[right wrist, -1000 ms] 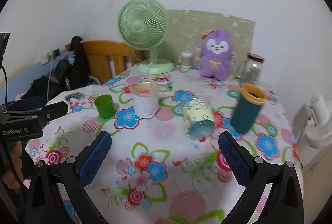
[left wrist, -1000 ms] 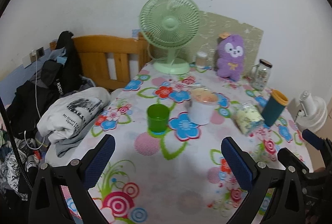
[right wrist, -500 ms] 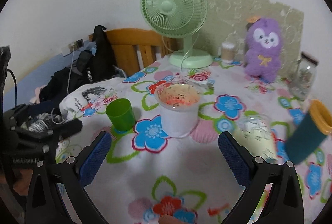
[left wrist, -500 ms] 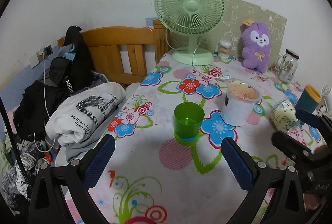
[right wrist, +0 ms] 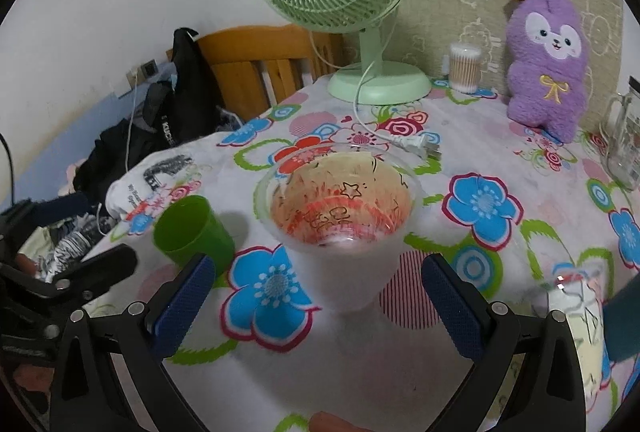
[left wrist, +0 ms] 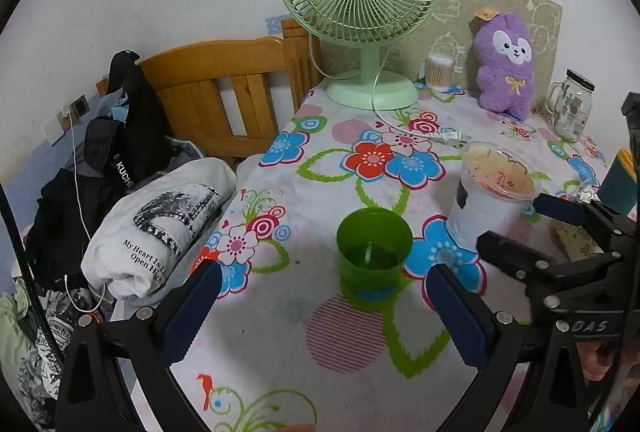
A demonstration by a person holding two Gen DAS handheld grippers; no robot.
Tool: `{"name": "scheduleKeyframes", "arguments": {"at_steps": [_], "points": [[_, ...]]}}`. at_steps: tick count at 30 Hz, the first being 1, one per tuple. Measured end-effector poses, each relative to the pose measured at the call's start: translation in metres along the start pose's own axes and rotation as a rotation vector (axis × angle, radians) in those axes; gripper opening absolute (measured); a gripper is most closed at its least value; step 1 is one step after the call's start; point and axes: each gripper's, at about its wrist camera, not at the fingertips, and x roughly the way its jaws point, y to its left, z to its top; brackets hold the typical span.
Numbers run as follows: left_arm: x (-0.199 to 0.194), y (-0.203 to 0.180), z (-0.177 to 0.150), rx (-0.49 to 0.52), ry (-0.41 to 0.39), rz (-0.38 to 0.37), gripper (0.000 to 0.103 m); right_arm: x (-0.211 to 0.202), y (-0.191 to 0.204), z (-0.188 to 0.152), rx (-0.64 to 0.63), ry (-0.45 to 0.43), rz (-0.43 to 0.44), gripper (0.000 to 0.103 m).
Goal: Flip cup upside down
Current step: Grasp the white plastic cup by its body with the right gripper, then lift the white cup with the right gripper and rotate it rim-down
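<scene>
Two cups stand upright on the flowered tablecloth [left wrist: 352, 348]: a green cup [left wrist: 374, 252] and, just beside it at its 2 o'clock in the left wrist view, a clear printed cup [left wrist: 494, 197] on a white base. Which one is meant for flipping cannot be told. The left gripper [left wrist: 320, 306] has its fingers spread wide, the green cup standing just beyond the gap between the blue pads [left wrist: 192, 306], untouched. The right gripper [right wrist: 320, 302] is likewise spread, with the clear printed cup [right wrist: 340, 228] ahead between its fingers and not gripped.

At the right edge of the right wrist view a tipped-over clear container [right wrist: 576, 316] and a dark teal tumbler [right wrist: 624, 320] are cut off and blurred — little can be made out. The left wrist view shows only the tumbler's corner [left wrist: 618, 183], behind the right gripper's black frame [left wrist: 560, 260].

Only the left wrist view shows the folded white shirt [left wrist: 160, 228] at 9 o'clock in full; the right wrist view catches a piece of it beyond the green cup [right wrist: 192, 234]. At 12 o'clock stand a green fan [left wrist: 360, 3], a swab jar [left wrist: 439, 71], a purple plush [left wrist: 506, 65] and a glass mug [left wrist: 570, 105] — the fan's plug [left wrist: 450, 139] lies loose on the cloth.
</scene>
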Motion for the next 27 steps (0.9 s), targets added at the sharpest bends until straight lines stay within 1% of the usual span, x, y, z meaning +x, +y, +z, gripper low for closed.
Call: {"name": "scheduleKeyframes", "arguments": {"at_steps": [3,6,7,9,10,11,18,22,27], "points": [[0.004,0.000,0.001,0.002,0.004,0.008,0.103,0.009,0.000,0.002,-0.015,0.003,-0.013,0.103],[0.003,0.001,0.000,0.007,0.007,0.018,0.103,0.017,-0.003,0.003,-0.012,0.005,-0.003,0.101],[0.002,0.002,-0.001,0.006,0.001,0.023,0.103,0.021,-0.005,0.004,0.001,0.021,0.003,0.092],[-0.001,0.003,-0.002,0.003,-0.006,0.031,0.103,0.025,-0.007,0.005,0.022,0.036,0.007,0.078],[-0.003,0.004,-0.002,0.001,-0.008,0.032,0.103,0.026,-0.008,0.006,0.028,0.040,0.010,0.072],[-0.005,0.005,-0.003,-0.002,-0.011,0.032,0.103,0.027,-0.010,0.006,0.035,0.044,0.014,0.068],[-0.015,0.010,-0.008,-0.020,-0.019,0.029,0.103,0.015,-0.011,0.006,0.055,0.038,0.009,0.067],[-0.025,0.009,-0.012,-0.015,-0.026,0.020,0.103,-0.011,-0.004,0.006,0.030,0.059,-0.002,0.067],[-0.044,0.002,-0.021,-0.003,-0.048,-0.006,0.103,-0.054,0.006,0.000,-0.040,0.119,-0.037,0.067]]}}
